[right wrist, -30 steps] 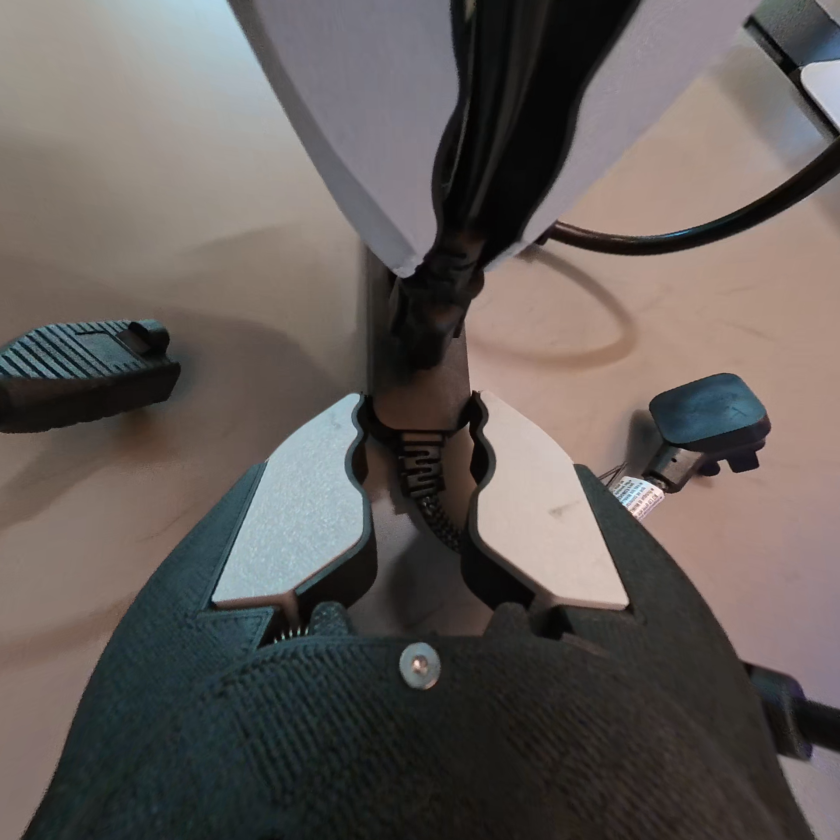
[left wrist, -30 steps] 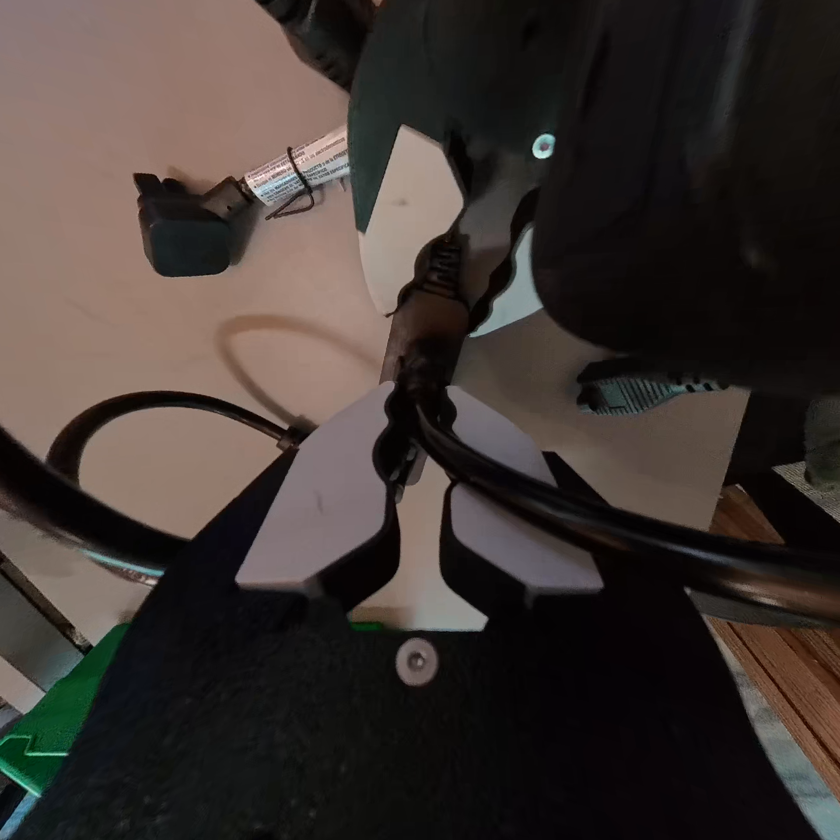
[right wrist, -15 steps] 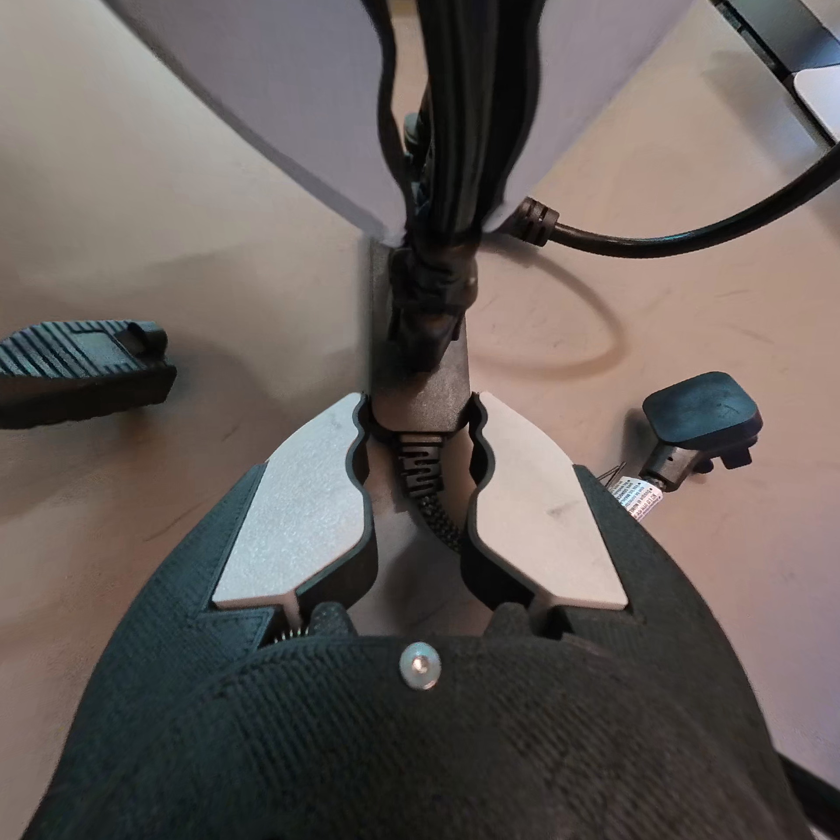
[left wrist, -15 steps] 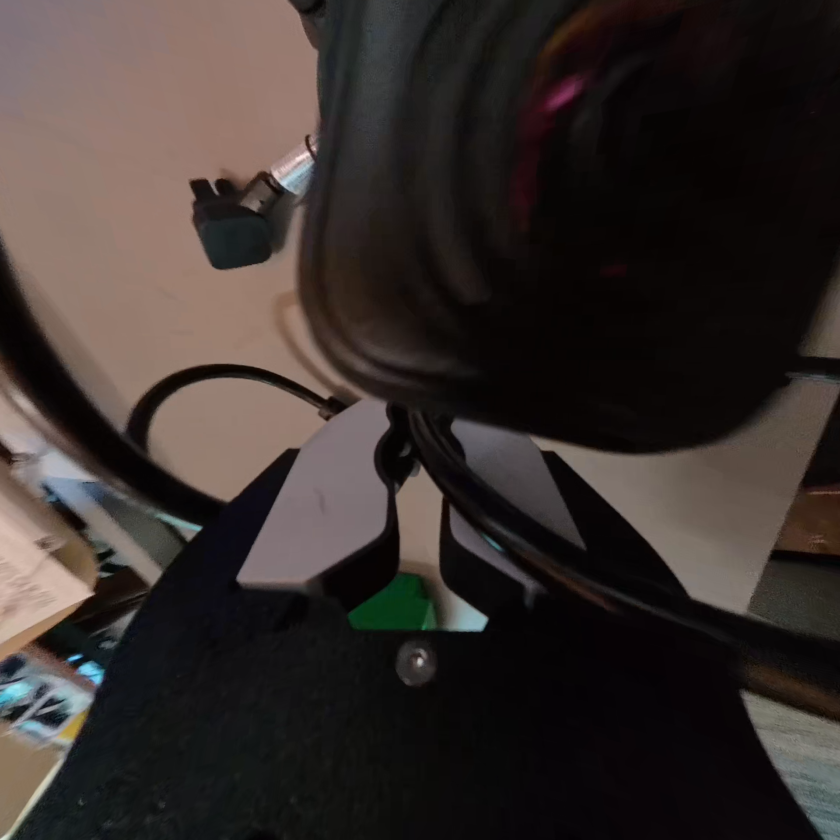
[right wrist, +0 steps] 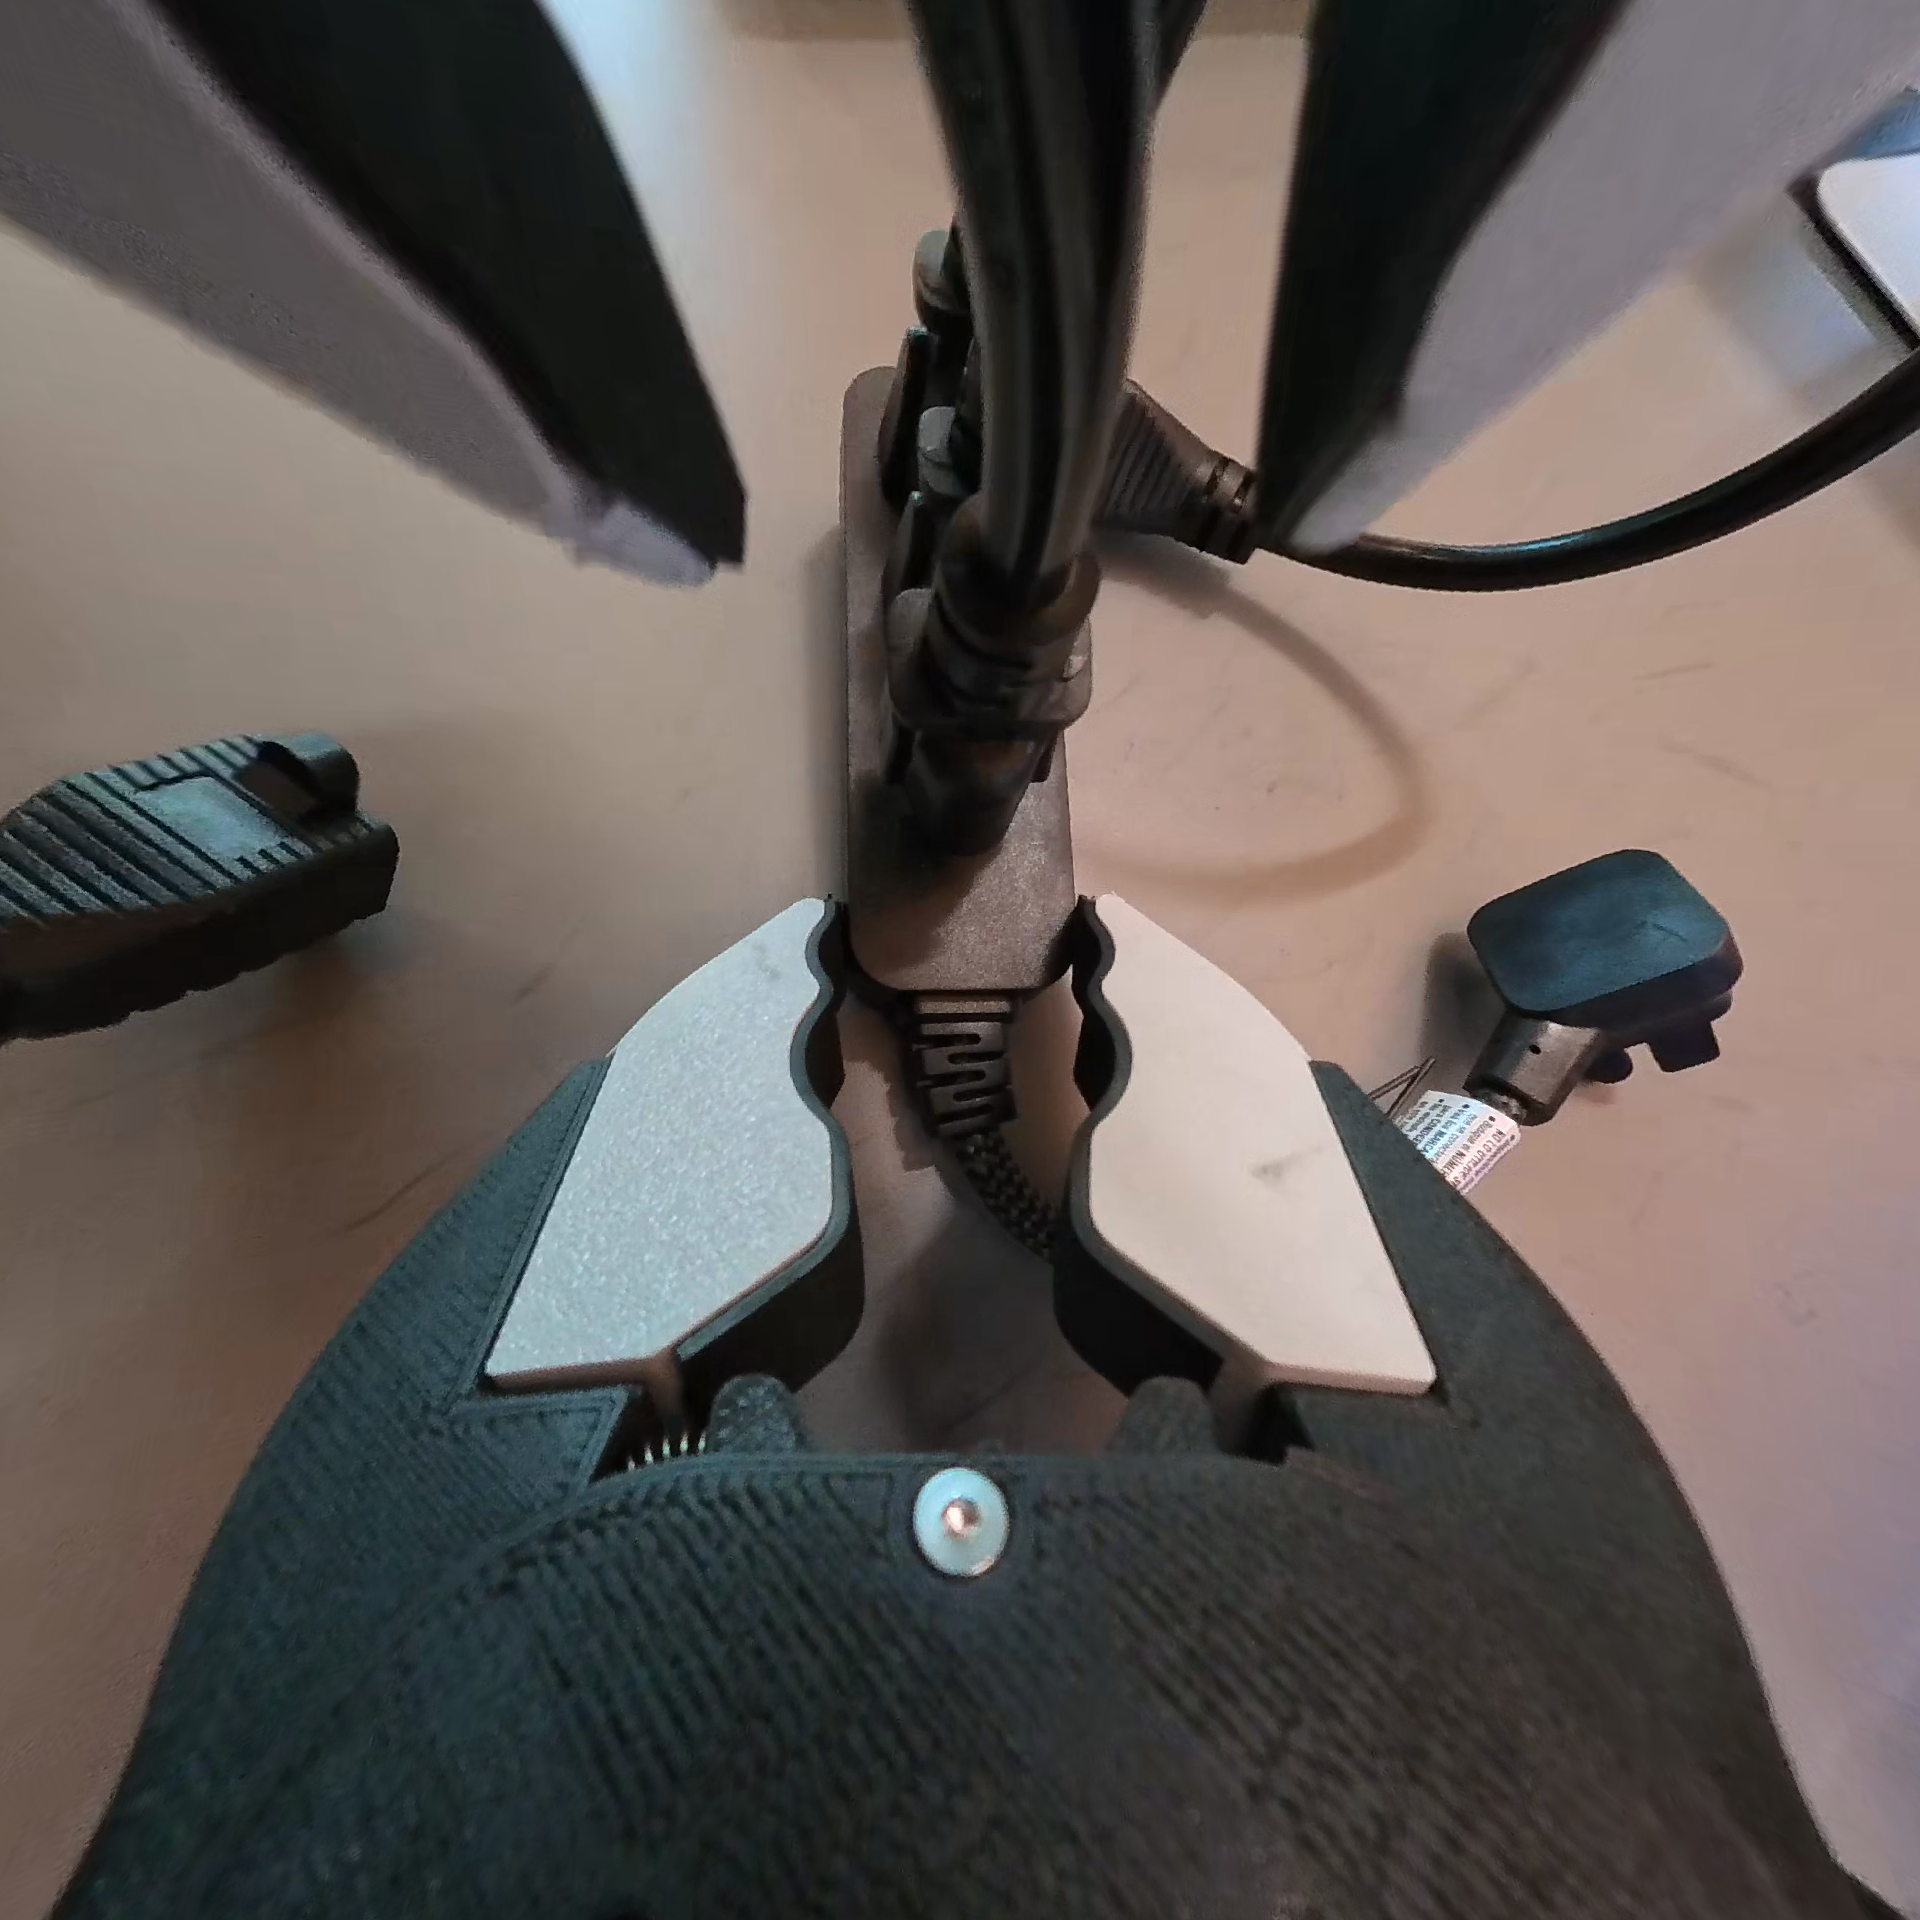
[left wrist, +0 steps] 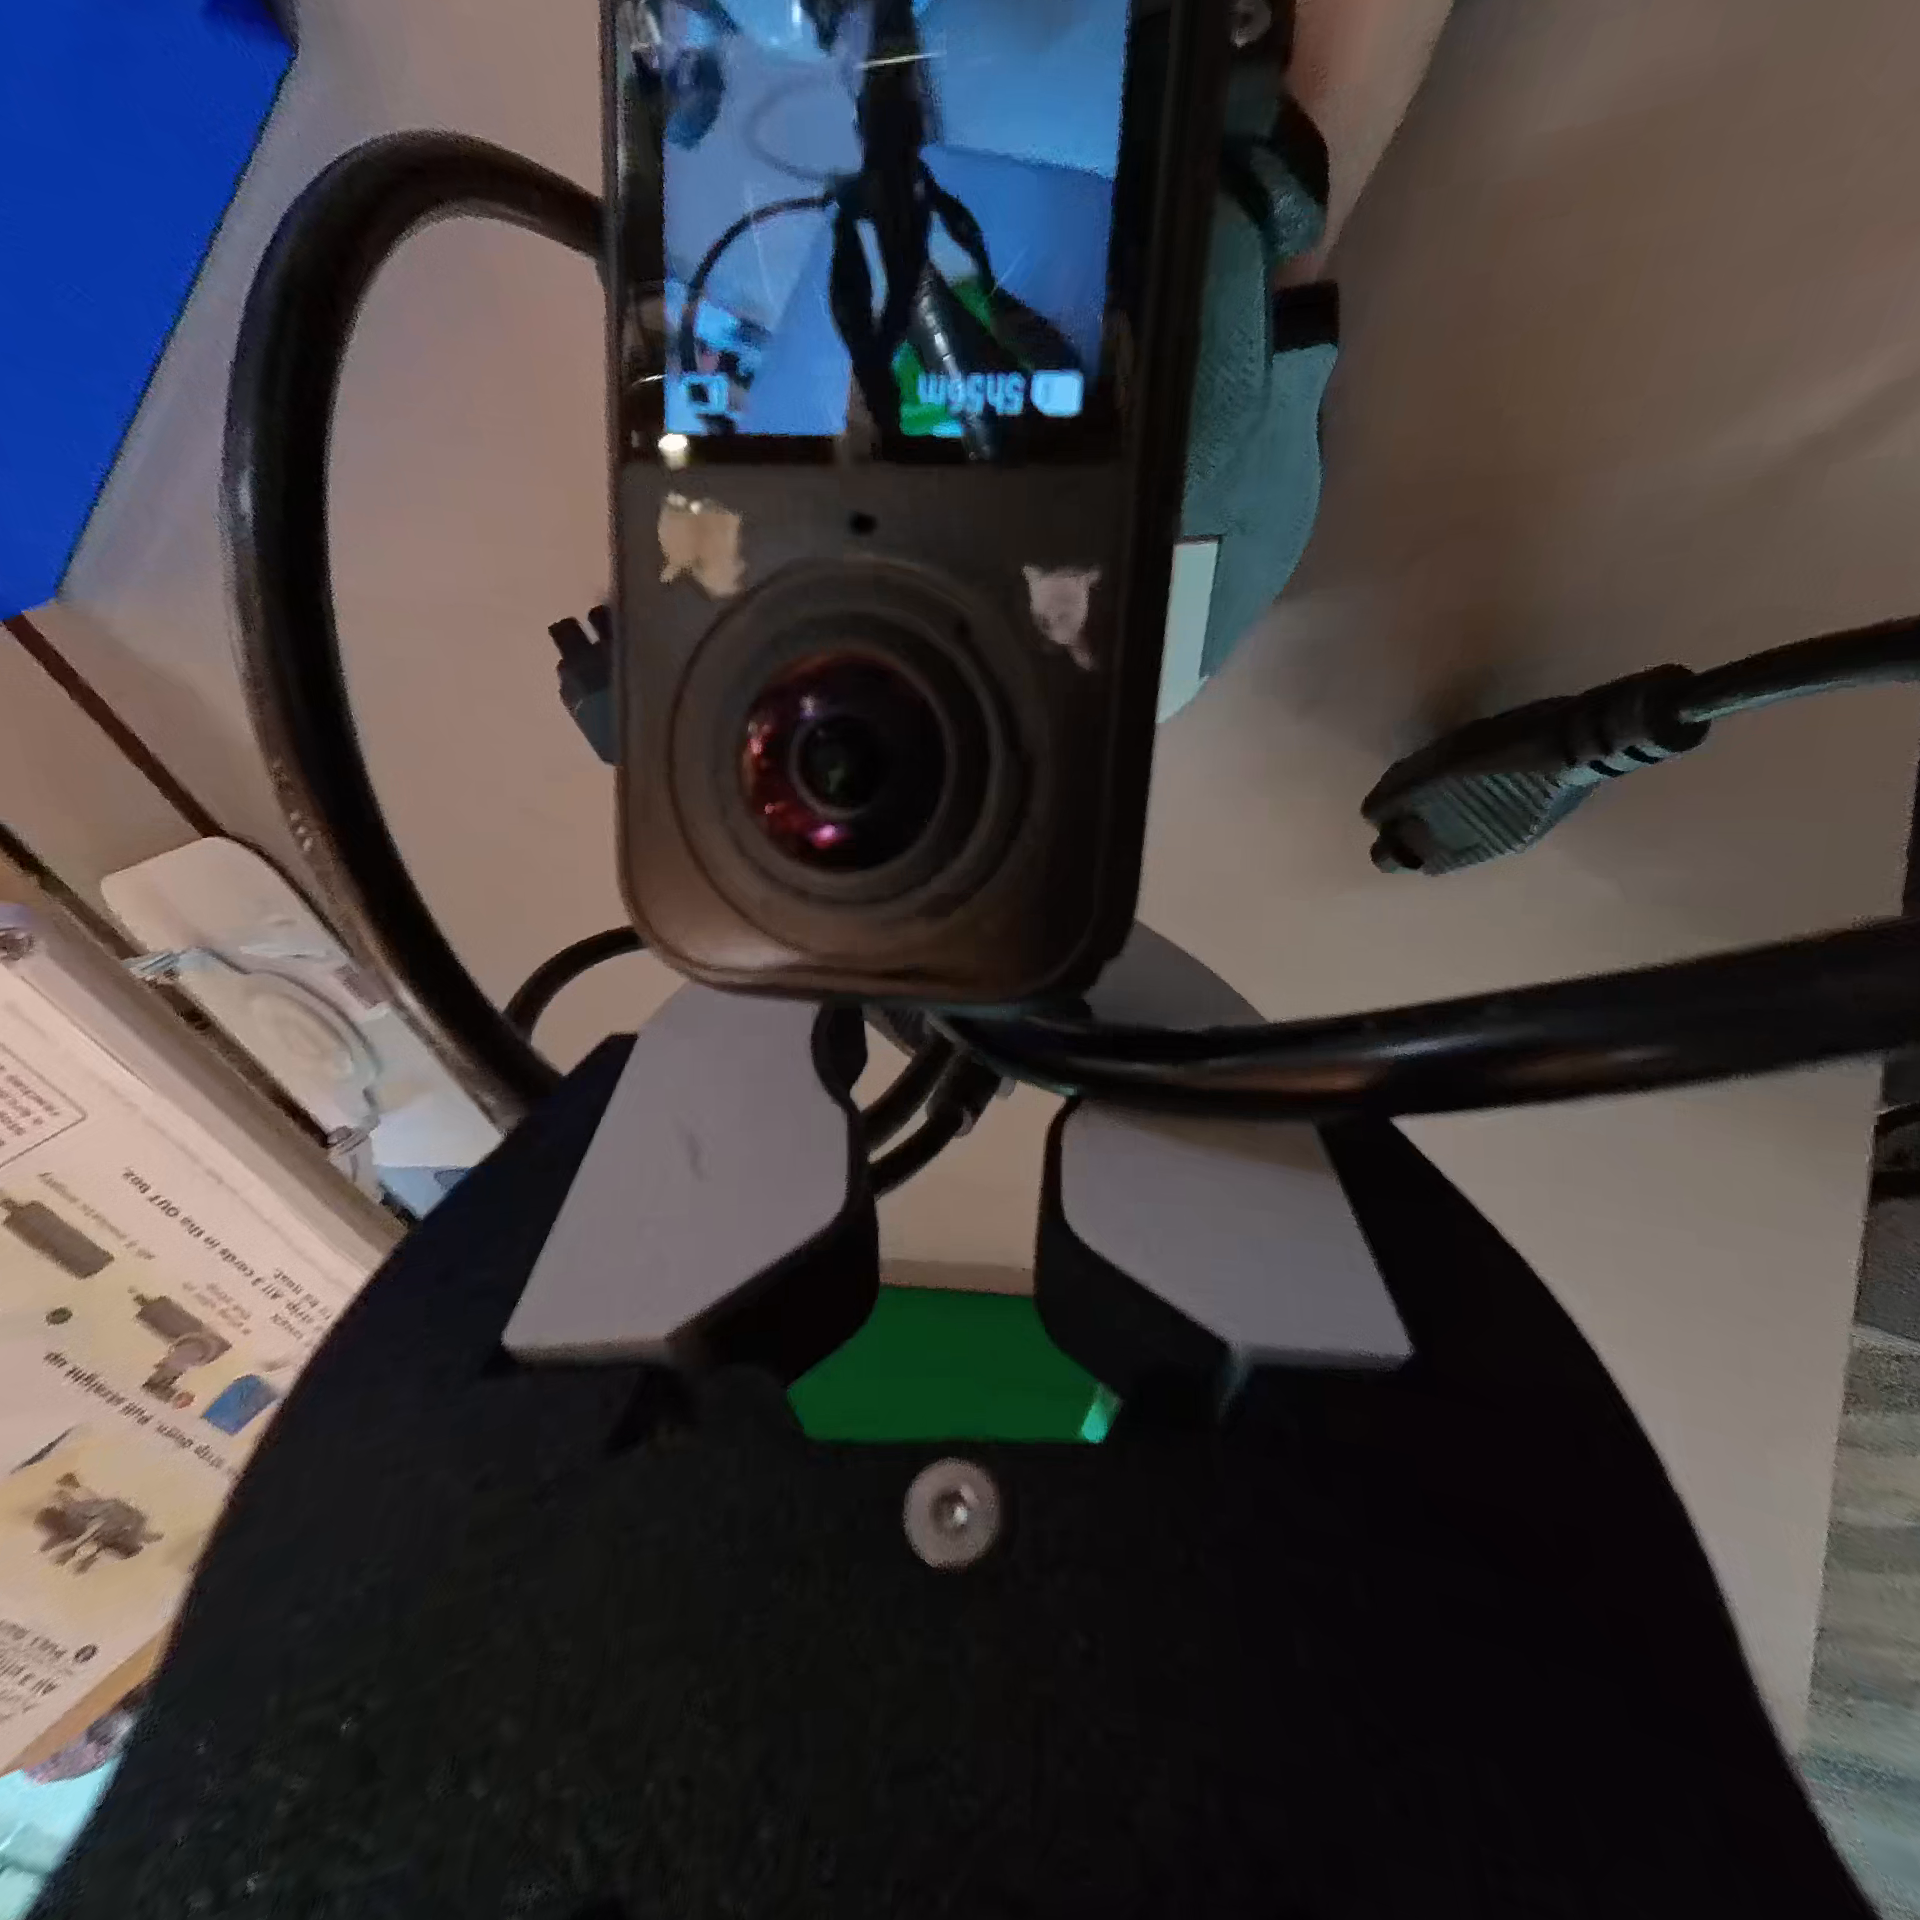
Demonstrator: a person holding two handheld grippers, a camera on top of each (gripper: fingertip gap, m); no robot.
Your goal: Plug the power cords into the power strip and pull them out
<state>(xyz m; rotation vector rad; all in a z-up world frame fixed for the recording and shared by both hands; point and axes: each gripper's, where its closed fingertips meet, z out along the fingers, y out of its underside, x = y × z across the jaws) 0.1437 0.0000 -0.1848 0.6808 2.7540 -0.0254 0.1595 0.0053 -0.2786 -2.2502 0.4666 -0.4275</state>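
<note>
In the right wrist view my right gripper (right wrist: 956, 925) is shut on the near end of a slim dark power strip (right wrist: 961, 883) that lies on the tan table. A black plug (right wrist: 977, 675) sits in the strip, its cords rising straight up. A second plug (right wrist: 1153, 468) sits farther along the strip. My left gripper (right wrist: 992, 535) hangs above them, jaws wide apart around the cords without gripping. In the left wrist view the left gripper (left wrist: 966, 1029) is open, and a thick black cord (left wrist: 1455, 1029) crosses its right fingertip. The right gripper's camera (left wrist: 862, 758) hides the strip.
A loose ribbed black plug (right wrist: 177, 862) lies left of the strip; it also shows in the left wrist view (left wrist: 1496, 790). A black angled plug (right wrist: 1600, 945) with a white tag lies to the right. Printed sheets (left wrist: 156, 1299) lie past the table's edge, and a cord loop (left wrist: 281, 623) curves there. My hands' fingertips stand some 10 cm from each other. The black angled plug (right wrist: 1600, 945) is about 9 cm from my right fingertips.
My left gripper has opened and let go of the plugged-in cord, and has drawn back from the strip. The right gripper has kept its hold on the power strip.
</note>
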